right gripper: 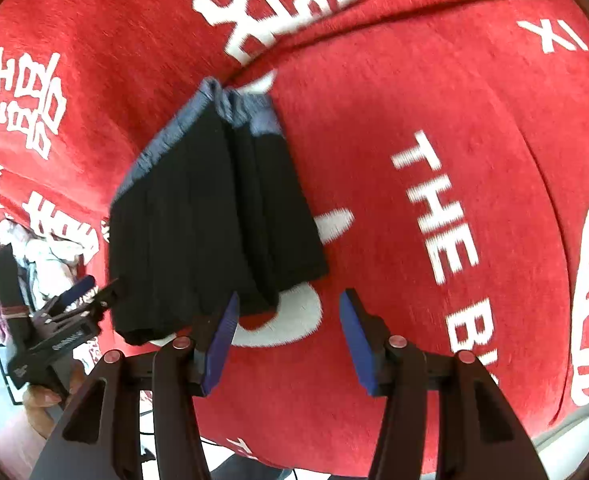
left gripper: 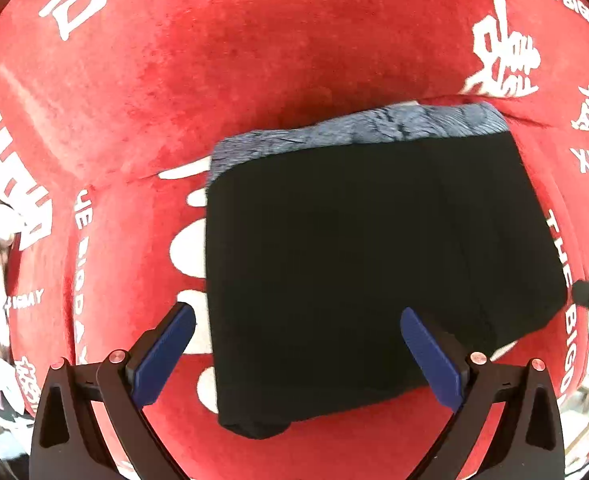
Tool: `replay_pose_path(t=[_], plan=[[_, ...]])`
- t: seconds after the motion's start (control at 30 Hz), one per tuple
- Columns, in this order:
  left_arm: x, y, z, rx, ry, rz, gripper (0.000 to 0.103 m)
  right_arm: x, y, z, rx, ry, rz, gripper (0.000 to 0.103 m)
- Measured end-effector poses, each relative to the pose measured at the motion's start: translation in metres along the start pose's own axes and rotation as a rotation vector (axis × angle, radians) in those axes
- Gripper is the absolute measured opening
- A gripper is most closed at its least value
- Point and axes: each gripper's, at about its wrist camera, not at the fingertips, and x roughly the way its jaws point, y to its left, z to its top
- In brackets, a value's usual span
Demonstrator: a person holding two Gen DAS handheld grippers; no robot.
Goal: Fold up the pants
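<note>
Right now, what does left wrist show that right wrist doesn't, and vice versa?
Left wrist only: the folded pants seen flat from above, with the gray waistband along the far edge. Right wrist only: the left gripper from outside beside the pants, plus a clothes pile at far left. Both: the pants lying on the red blanket, and each camera's own open, empty fingers.

Home setting: red printed bedspread (left gripper: 254,60), laundry heap (right gripper: 50,256) beside it.

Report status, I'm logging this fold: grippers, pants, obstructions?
Left gripper open, empty. Right gripper open, empty. Pants folded compact on red blanket. Nothing in the way.
</note>
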Motion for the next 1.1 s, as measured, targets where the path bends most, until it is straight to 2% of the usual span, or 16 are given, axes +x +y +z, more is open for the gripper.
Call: replay_pose_path(t=[0.1,0.23,0.3,0.37,0.43,0.53,1.1], plan=[[0.005,0.006,0.001,-0.014,0.008,0.027,0.103,0.000,0.015,0.016,-0.041,-0.018,0.004,0.056],[0.021,0.010,0.002,-0.033,0.064,0.044,0.103,0.009,0.040,0.030,-0.103,-0.034,0.008,0.056],[0.023,0.011,0.002,-0.042,0.069,0.036,0.103,0.021,0.049,0.031,-0.125,-0.004,-0.018,0.056],[0.025,0.010,0.003,-0.040,0.071,0.032,0.103,0.039,0.054,0.028,-0.143,0.043,-0.096,0.056],[0.026,0.010,0.003,-0.039,0.071,0.028,0.103,0.041,0.056,0.024,-0.168,0.032,-0.127,0.056],[0.029,0.010,0.004,-0.040,0.074,0.017,0.103,0.041,0.054,0.024,-0.158,0.041,-0.128,0.060],[0.034,0.017,0.007,-0.056,0.080,-0.020,0.103,0.050,0.053,0.028,-0.163,0.072,-0.120,0.063]])
